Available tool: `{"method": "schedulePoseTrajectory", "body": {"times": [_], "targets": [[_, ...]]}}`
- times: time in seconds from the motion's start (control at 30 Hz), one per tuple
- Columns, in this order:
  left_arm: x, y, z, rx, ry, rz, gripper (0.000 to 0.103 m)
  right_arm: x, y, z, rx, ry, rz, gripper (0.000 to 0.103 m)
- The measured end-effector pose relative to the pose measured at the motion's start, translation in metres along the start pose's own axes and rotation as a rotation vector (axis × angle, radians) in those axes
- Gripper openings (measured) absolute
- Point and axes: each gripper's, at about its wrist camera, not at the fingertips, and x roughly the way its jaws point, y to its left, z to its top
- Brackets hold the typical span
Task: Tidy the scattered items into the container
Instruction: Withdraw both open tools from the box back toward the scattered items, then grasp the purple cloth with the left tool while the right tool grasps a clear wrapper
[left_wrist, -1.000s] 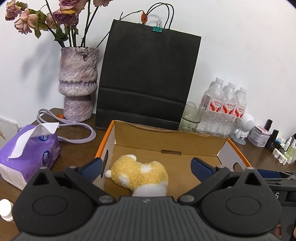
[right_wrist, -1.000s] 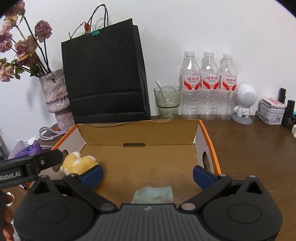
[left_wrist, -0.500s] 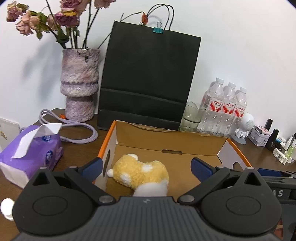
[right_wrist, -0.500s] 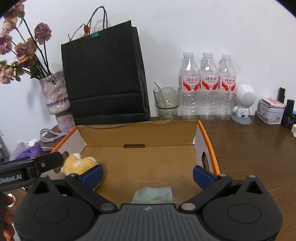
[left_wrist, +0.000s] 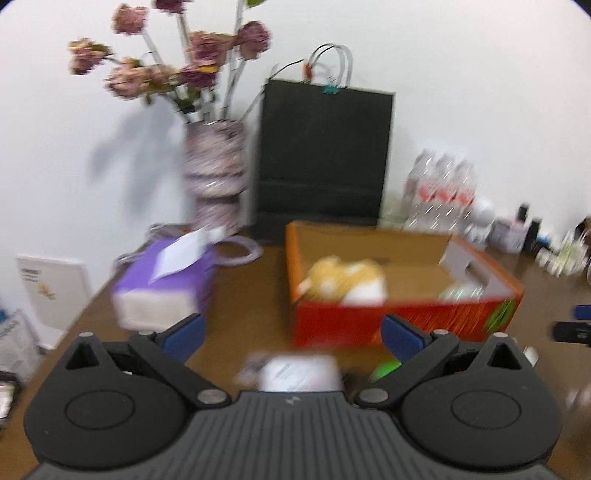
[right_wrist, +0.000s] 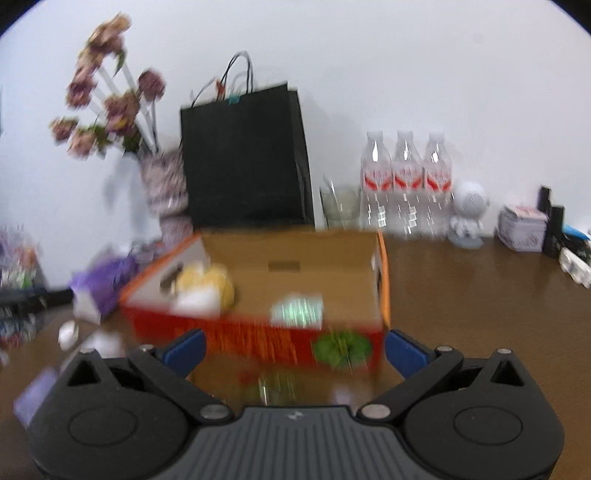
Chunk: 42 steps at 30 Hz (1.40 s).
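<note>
We see both views blurred, our left gripper (left_wrist: 291, 334) and right gripper (right_wrist: 293, 349) each spread wide and empty above the wooden table (right_wrist: 461, 295), the orange cardboard box (right_wrist: 258, 332) ahead of both, a yellow plush toy (left_wrist: 345, 280) and a pale green packet (right_wrist: 297, 310) inside it, a white packet (left_wrist: 299, 373) lying between our left fingers.

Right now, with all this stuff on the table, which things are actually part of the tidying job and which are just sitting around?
Part of the job:
- cardboard box
- yellow plush toy, already inside
- pale green packet, inside
- blurred white item in front of the box

Just lying about:
- black paper bag
- flower vase
- water bottles
- tissue pack
</note>
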Motion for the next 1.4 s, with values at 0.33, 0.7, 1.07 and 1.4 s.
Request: {"method": "schedulePoseTrajectory", "body": {"times": [0.33,0.7,1.07,1.4], "targets": [[-0.053,0.029,-0.073,-0.09,0.09,0.033,0.103,-0.055,-0.001,-0.099,0.021,0.084,-0.067,0.103],[-0.051,0.028,-0.088,-0.133,0.129,0.017,0.103,-0.071,-0.004,-0.118,0.034,0.055,-0.167,0.103],[-0.008,0.004,-0.091,-0.046,0.212,0.012,0.103,-0.044,-0.019,-0.11,0.026,0.093,-0.219,0.101],[-0.025,0.007,-0.083,-0.033,0.122,0.009,0.01,-0.041,-0.021,-0.101,0.013,0.05,-0.166,0.011]]}}
